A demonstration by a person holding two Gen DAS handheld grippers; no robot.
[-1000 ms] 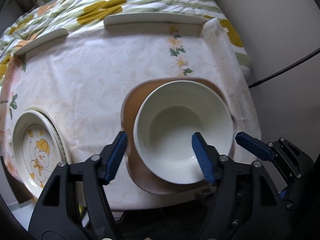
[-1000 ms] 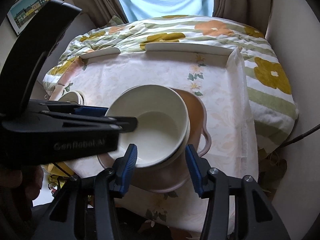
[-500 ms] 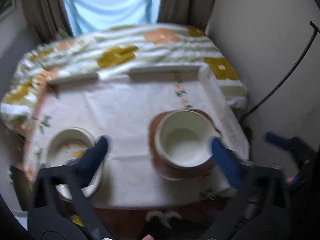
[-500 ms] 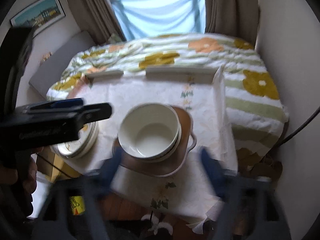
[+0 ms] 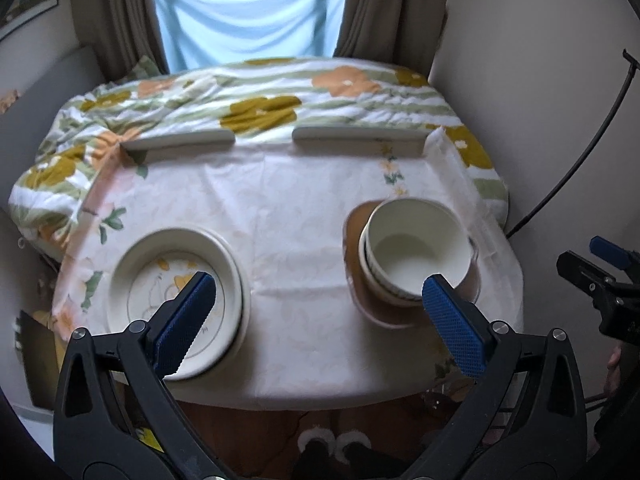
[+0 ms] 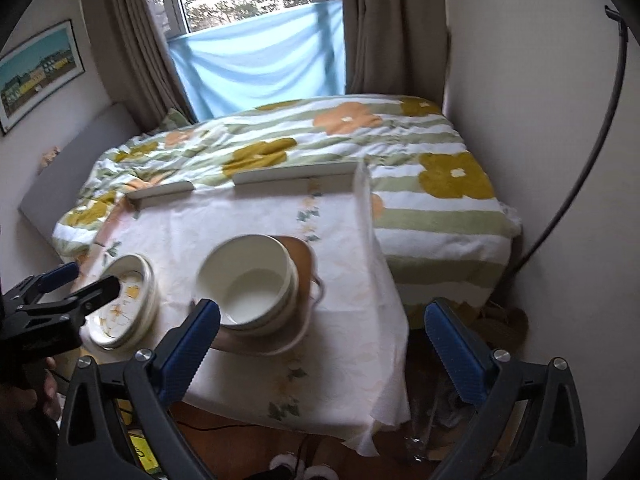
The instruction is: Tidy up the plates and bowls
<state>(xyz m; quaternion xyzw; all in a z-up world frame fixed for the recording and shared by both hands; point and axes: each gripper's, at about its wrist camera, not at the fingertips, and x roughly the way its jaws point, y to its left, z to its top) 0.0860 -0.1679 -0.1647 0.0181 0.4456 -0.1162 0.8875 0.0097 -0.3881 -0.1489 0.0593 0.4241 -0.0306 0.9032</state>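
White bowls (image 5: pixel 416 250) (image 6: pixel 248 280) sit nested in a stack on a brown handled plate (image 5: pixel 354 224) (image 6: pixel 302 256) at the right of the small cloth-covered table. At the left lies a stack of white plates (image 5: pixel 176 294) (image 6: pixel 128 300) with a yellow cartoon print. My left gripper (image 5: pixel 320 320) hangs open above the table's near edge, nothing between its blue pads. My right gripper (image 6: pixel 324 346) is open too, back from the bowls and over the table's near right corner. Each gripper shows at the edge of the other's view.
The table's pale floral cloth (image 5: pixel 280 216) hangs over the near edge. Behind it is a bed with a flowered quilt (image 6: pixel 360 152), two white rails (image 5: pixel 356 136) at its foot. A wall and a black cable (image 6: pixel 580 184) stand on the right; slippers on the floor below.
Both grippers let go of the top bowl, opened wide, and pulled back and up from the table. The bowl now rests in the stack on the brown plate.
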